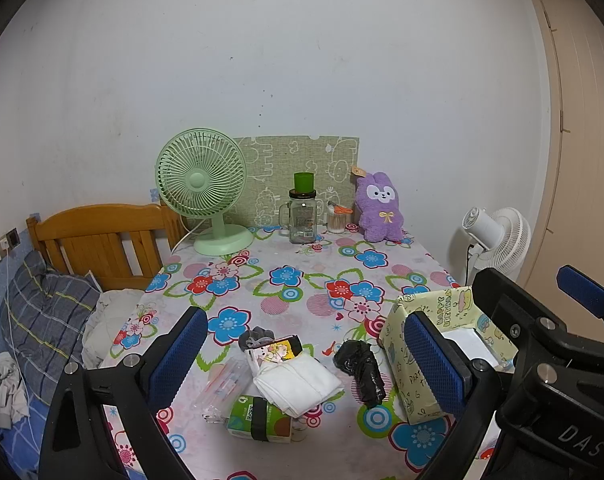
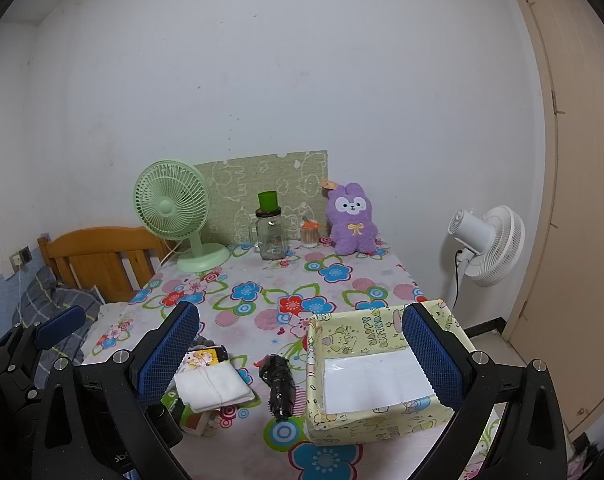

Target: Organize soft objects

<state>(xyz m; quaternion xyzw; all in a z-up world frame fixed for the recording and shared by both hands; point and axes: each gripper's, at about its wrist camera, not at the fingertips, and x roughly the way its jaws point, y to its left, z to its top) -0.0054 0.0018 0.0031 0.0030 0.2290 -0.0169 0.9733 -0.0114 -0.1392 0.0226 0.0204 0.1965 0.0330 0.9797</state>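
Note:
A folded white cloth (image 1: 298,386) (image 2: 212,388) lies on the flowered table near the front, beside a crumpled black bag (image 1: 362,368) (image 2: 279,384). A grey scrunchie (image 1: 256,336) lies just behind the cloth. An open yellow gift box (image 1: 434,344) (image 2: 376,368) with a white bottom stands at the front right. A purple plush rabbit (image 1: 378,208) (image 2: 352,220) sits at the back. My left gripper (image 1: 306,360) is open and empty above the cloth. My right gripper (image 2: 300,352) is open and empty, spanning the bag and box.
A green tissue pack (image 1: 258,420), a clear pen case (image 1: 226,386) and a small picture card (image 1: 276,350) lie by the cloth. A green desk fan (image 1: 202,188), a glass jar (image 1: 302,216) and a cotton swab pot (image 1: 338,218) stand at the back. A bed (image 1: 42,320) lies left, a white floor fan (image 2: 490,244) right.

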